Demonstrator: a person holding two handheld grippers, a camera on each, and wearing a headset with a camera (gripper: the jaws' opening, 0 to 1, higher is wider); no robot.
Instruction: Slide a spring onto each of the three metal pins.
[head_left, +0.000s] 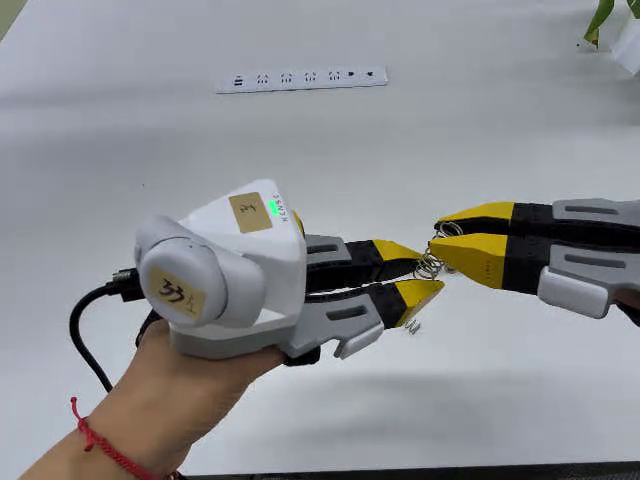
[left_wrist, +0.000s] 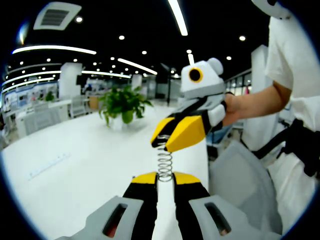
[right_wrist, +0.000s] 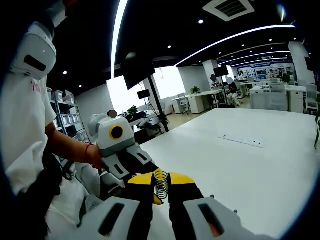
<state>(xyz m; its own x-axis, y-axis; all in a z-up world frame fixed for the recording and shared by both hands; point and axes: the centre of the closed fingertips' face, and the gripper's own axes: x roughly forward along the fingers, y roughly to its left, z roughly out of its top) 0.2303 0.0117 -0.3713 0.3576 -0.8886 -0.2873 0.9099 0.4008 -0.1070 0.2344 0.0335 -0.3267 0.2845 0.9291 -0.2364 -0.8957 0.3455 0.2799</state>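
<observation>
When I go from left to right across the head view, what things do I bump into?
black cable → left gripper → spring held between the two sets of tips → right gripper

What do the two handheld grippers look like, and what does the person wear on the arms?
Both the left gripper and right gripper have grey bodies, black jaws and yellow tips. The left carries a green light, tan handwritten labels and a black cable. A red string bracelet circles that wrist; the shirt is white, short-sleeved.
</observation>
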